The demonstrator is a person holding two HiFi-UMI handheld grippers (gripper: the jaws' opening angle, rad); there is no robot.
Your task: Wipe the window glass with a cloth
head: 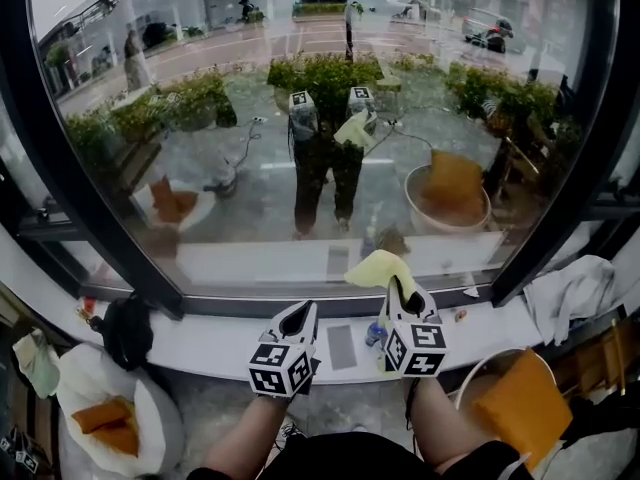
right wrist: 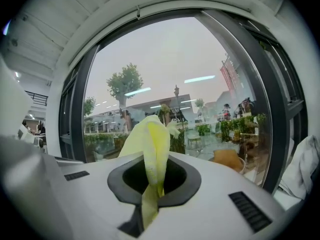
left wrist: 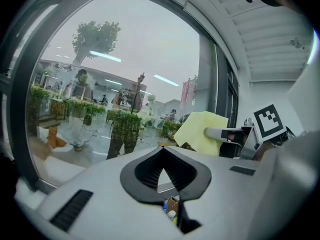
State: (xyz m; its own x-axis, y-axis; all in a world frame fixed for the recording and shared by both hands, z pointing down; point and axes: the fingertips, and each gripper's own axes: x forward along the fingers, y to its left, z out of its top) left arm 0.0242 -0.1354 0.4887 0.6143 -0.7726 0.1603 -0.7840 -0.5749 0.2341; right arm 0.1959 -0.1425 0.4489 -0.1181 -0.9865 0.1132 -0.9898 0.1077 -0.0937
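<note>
Head view: yellow cloth (head: 377, 267) is pinched by the right gripper (head: 397, 286); left gripper (head: 303, 313) is held closed alongside, both forearms extended.

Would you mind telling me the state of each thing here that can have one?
Window glass: intact, reflective.
Yellow cloth: bunched, held up by the glass; contact unclear.
Right tool: shut on the cloth.
Left tool: shut, empty.
</note>
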